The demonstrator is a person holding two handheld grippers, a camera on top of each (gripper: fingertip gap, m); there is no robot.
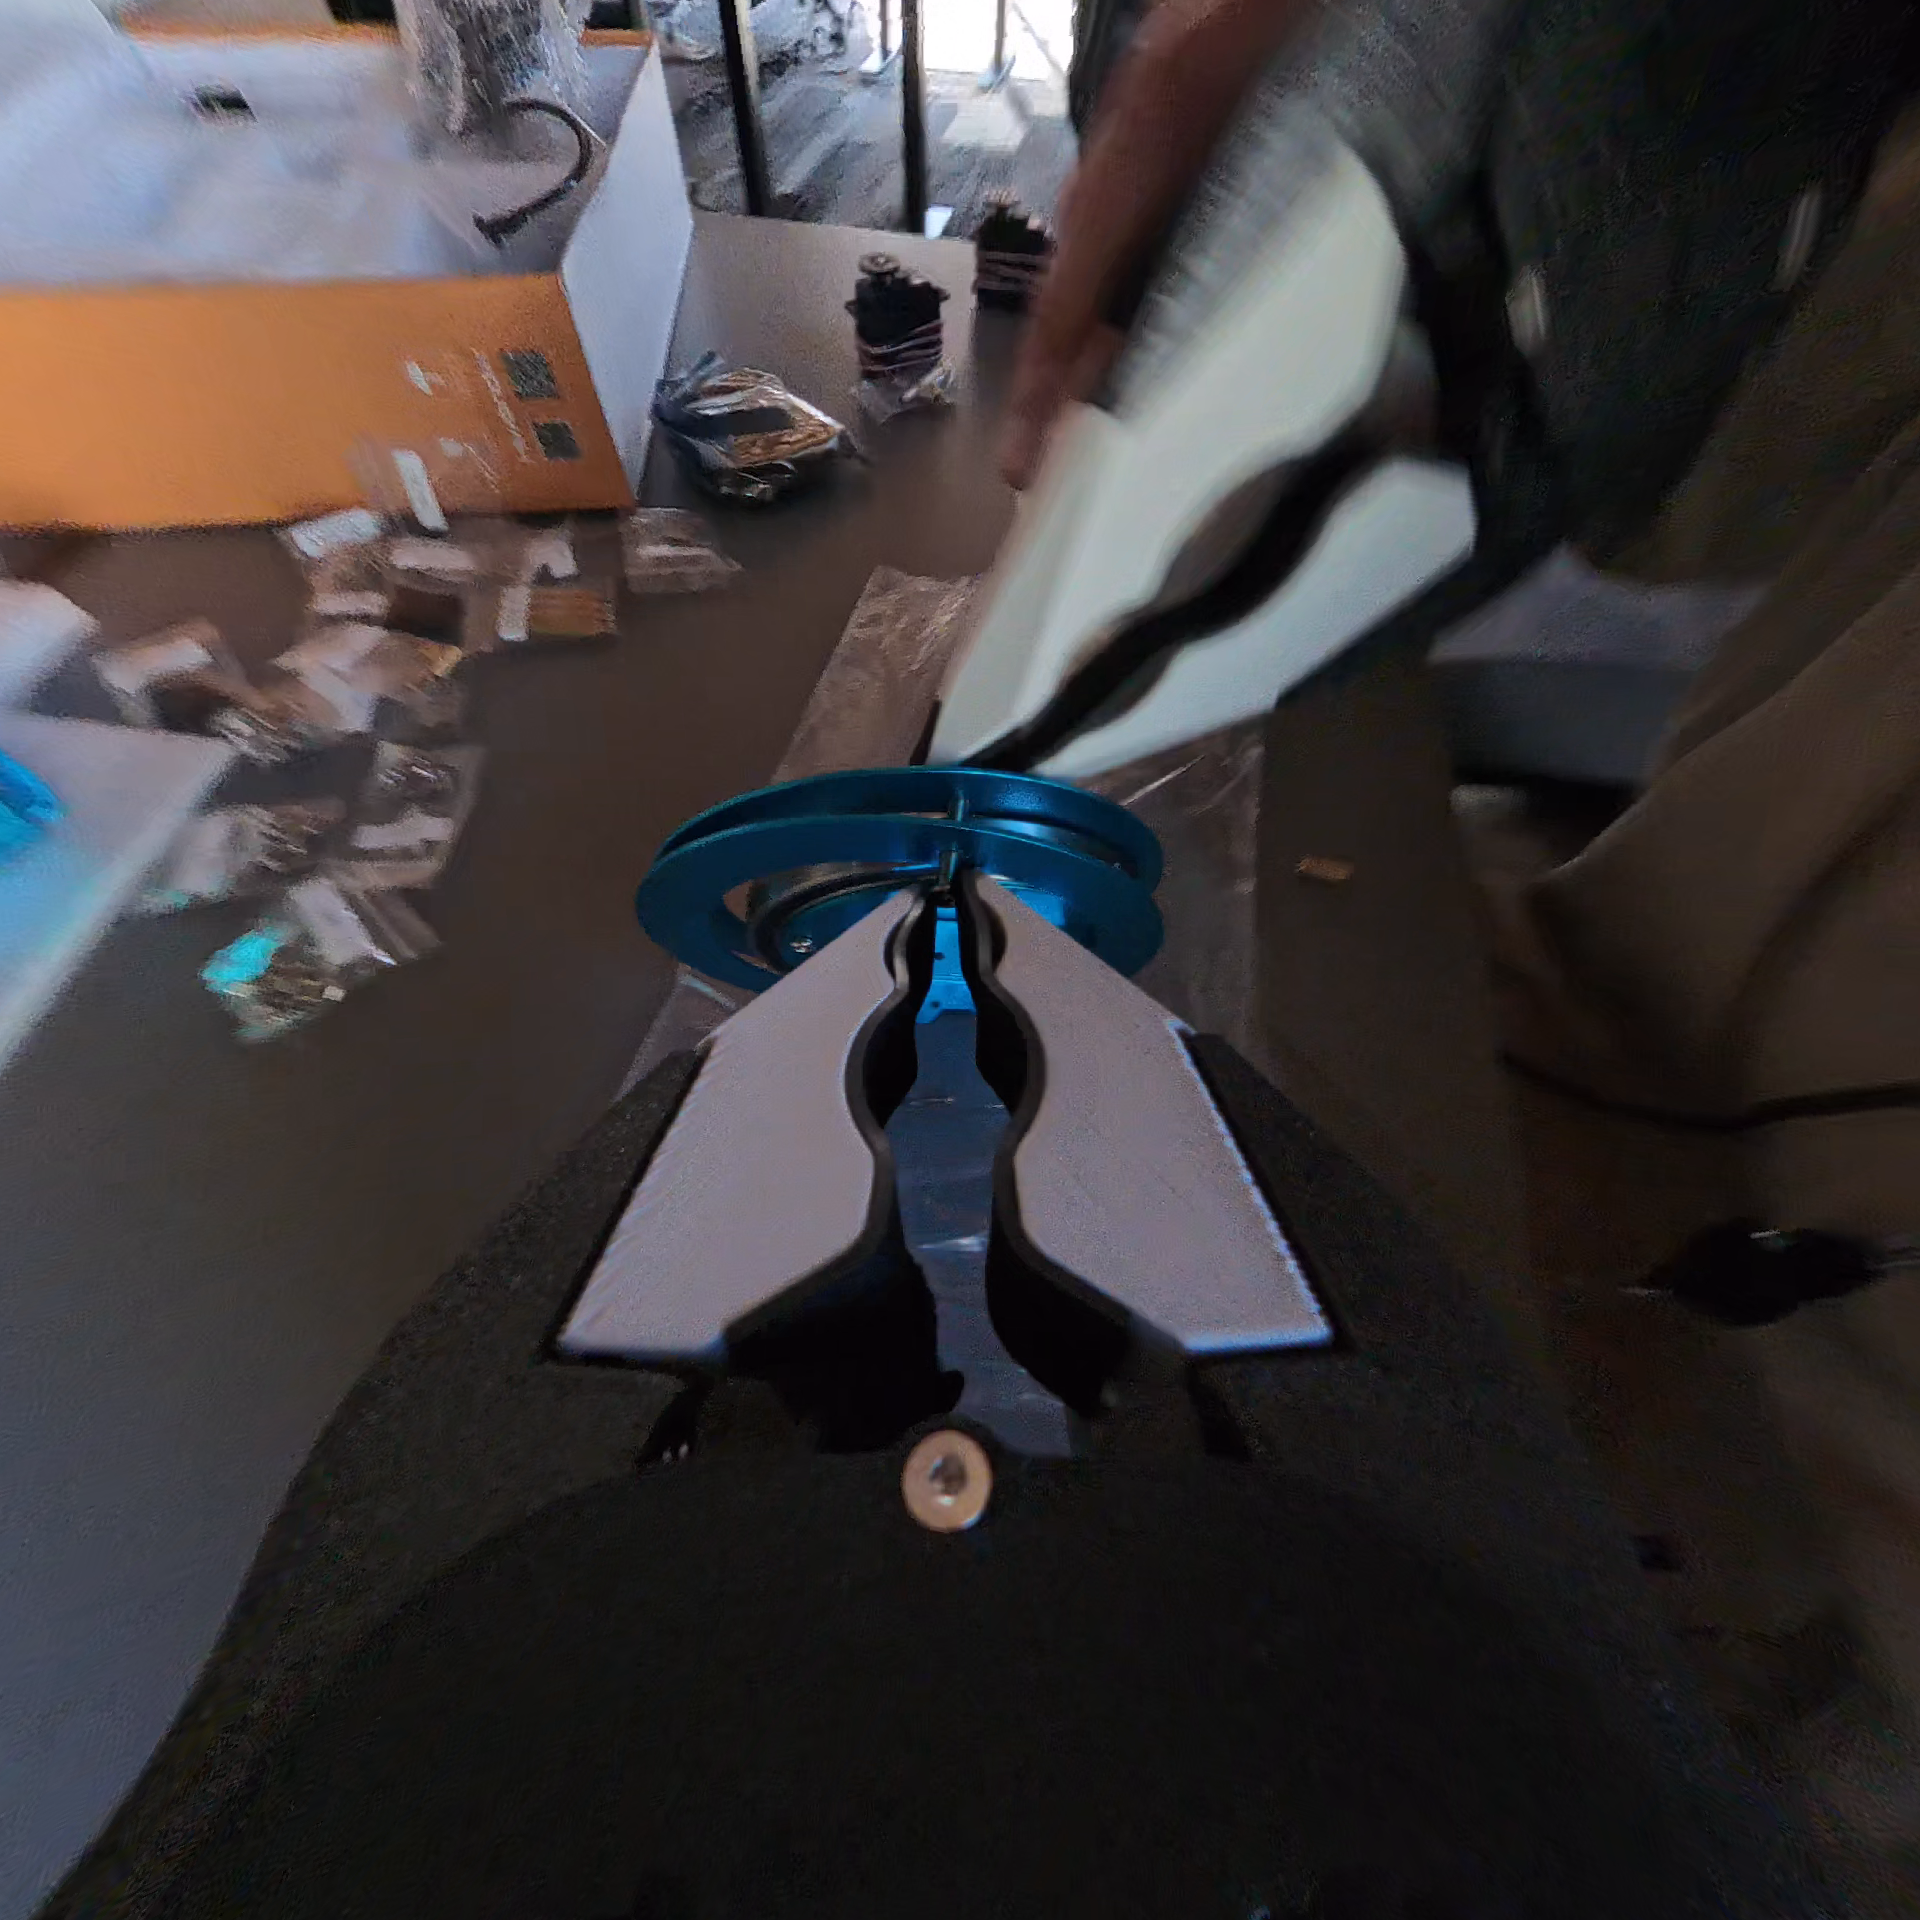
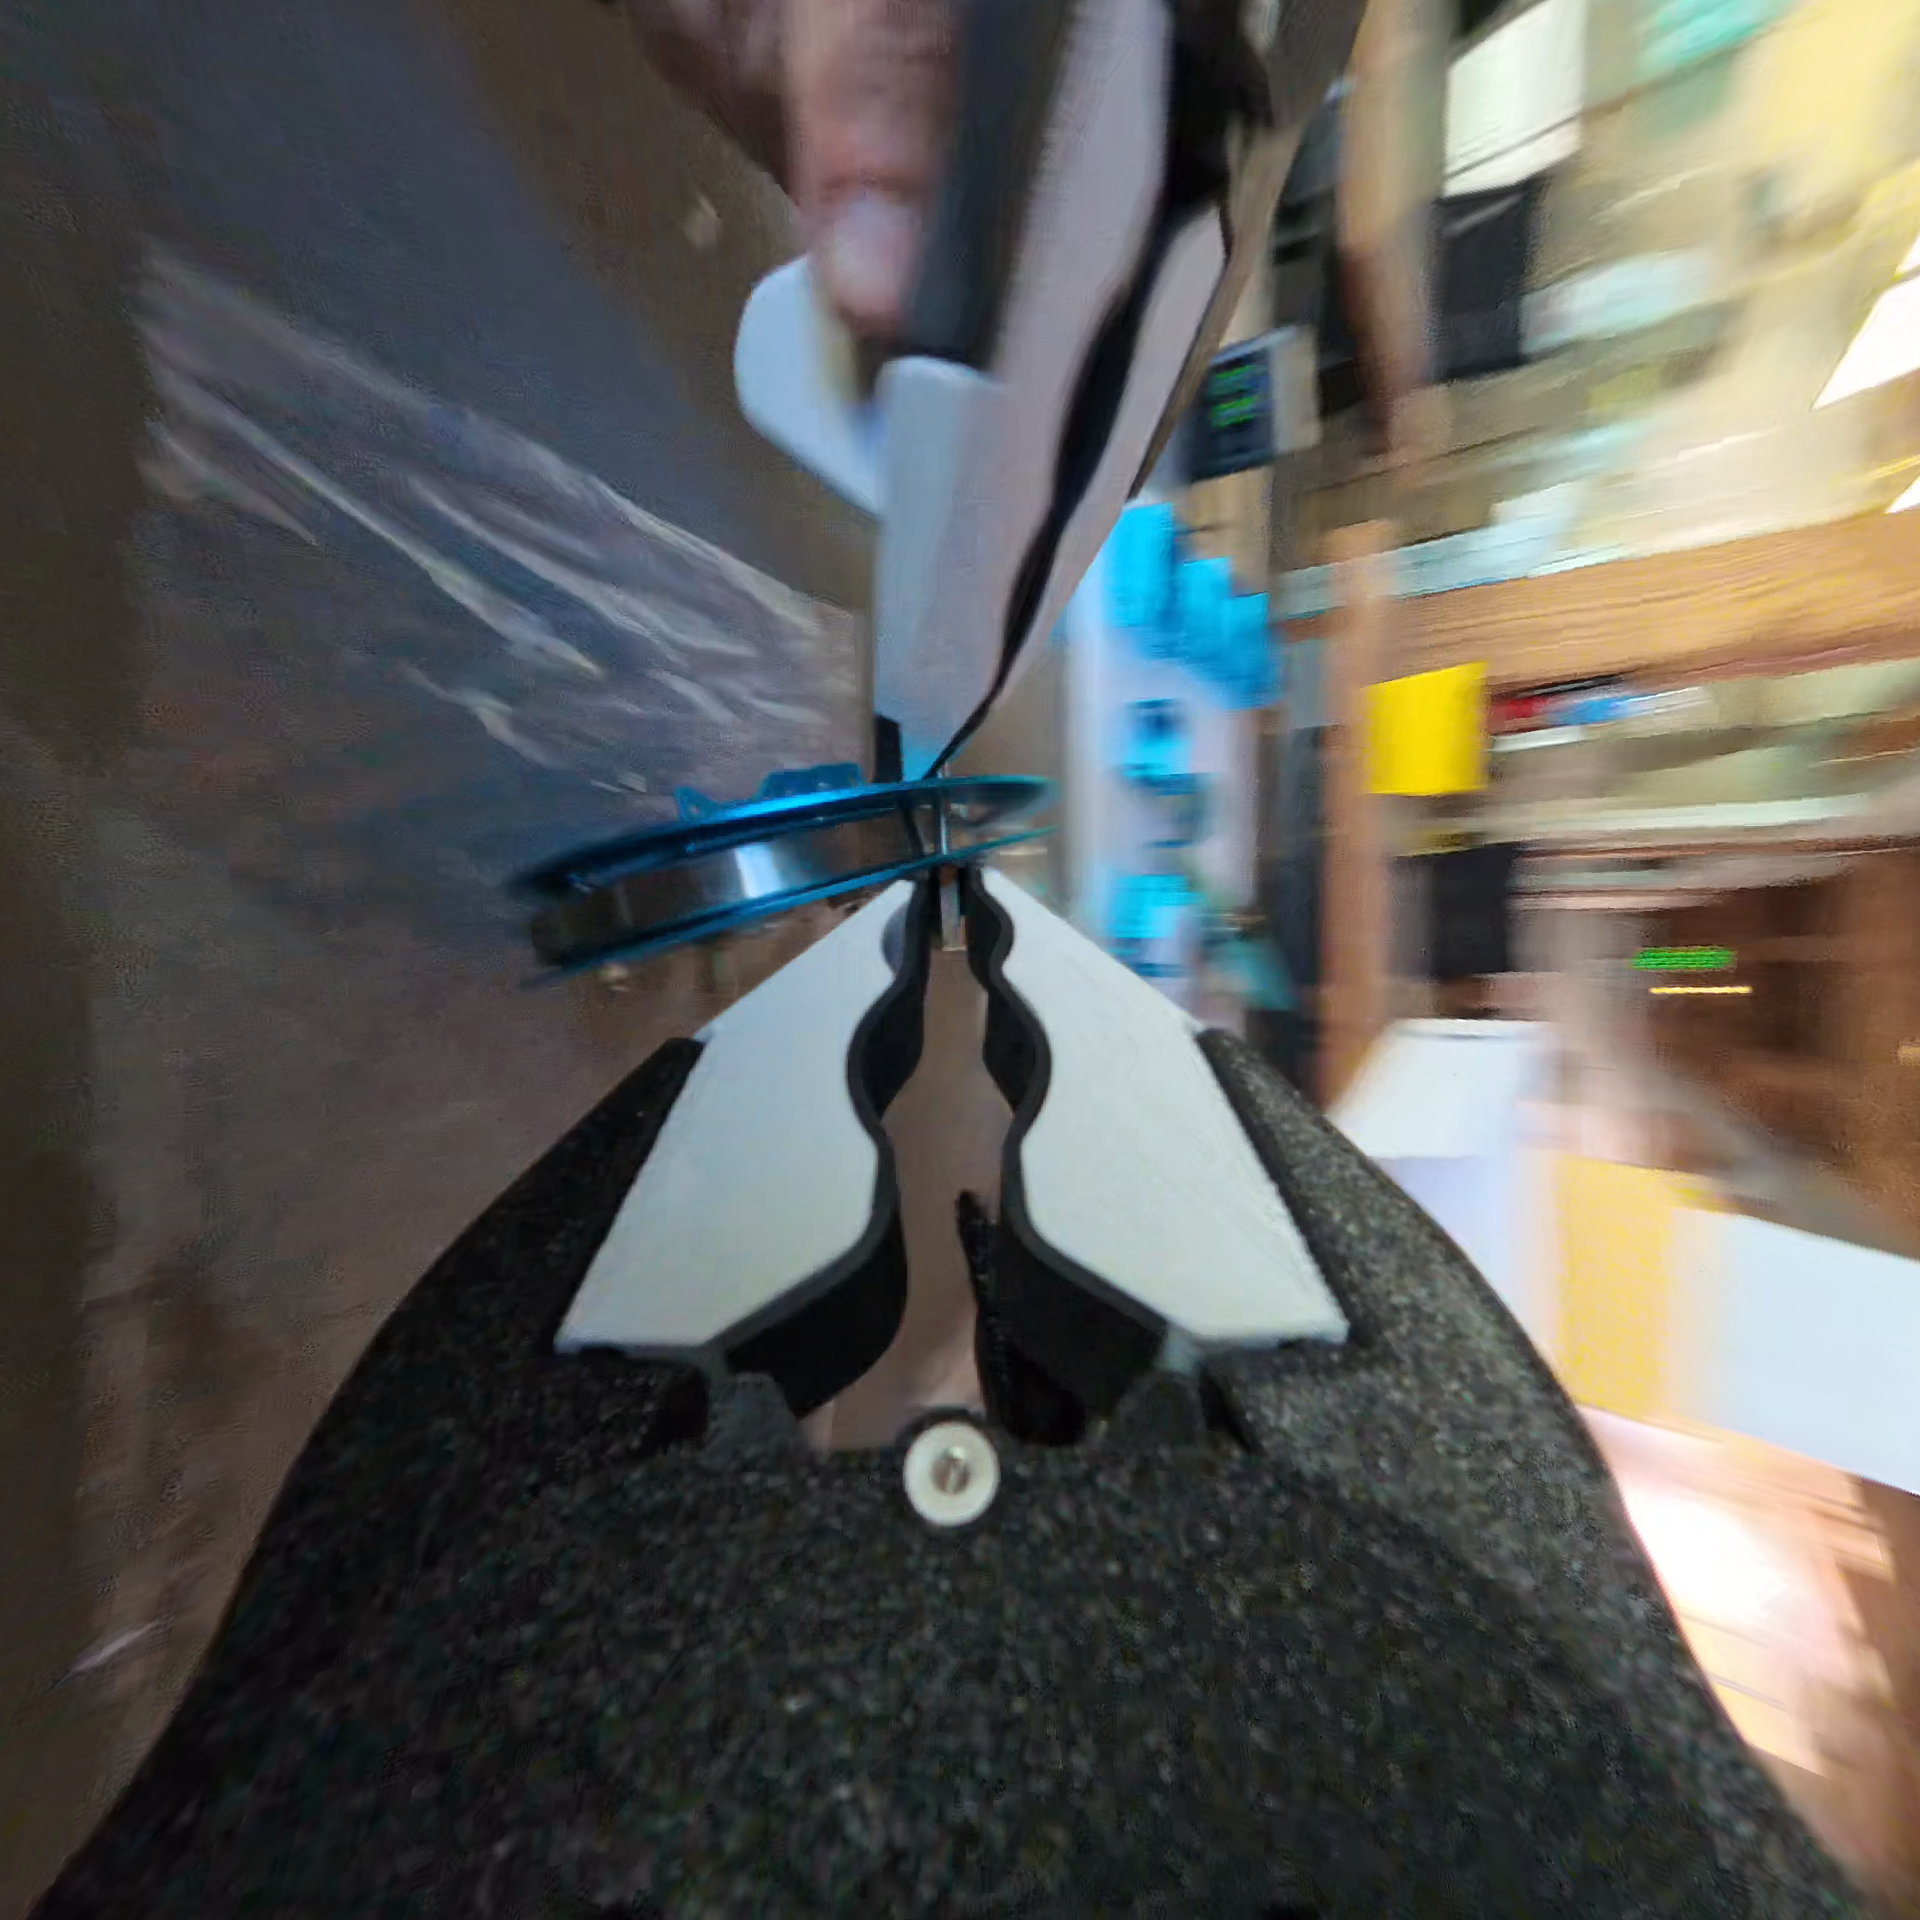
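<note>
A blue double-ring part (image 1: 698, 920) with a silver bearing (image 1: 805, 902) between its two discs is held in the air over a dark table (image 1: 520, 1091). My left gripper (image 1: 945, 883) is shut on its near rim, at a small metal post. My right gripper (image 1: 1195, 520) comes in from the upper right, held by a hand (image 1: 1081, 260), with its tips at the part's far rim. In the blurred right wrist view, my right gripper (image 2: 945, 899) is shut on a thin metal post of the same blue part (image 2: 727, 831). The left gripper (image 2: 987, 499) reaches down from above to its far rim.
An orange and white cardboard box (image 1: 312, 395) lies at the back left. Two black servo motors (image 1: 899, 322) stand behind a bag of parts (image 1: 748, 426). Several small bags (image 1: 343, 675) litter the left. A clear plastic sheet (image 1: 894, 644) lies under the part. A person's tan clothing (image 1: 1714, 831) fills the right. Left and right tips are no more than a few centimetres apart.
</note>
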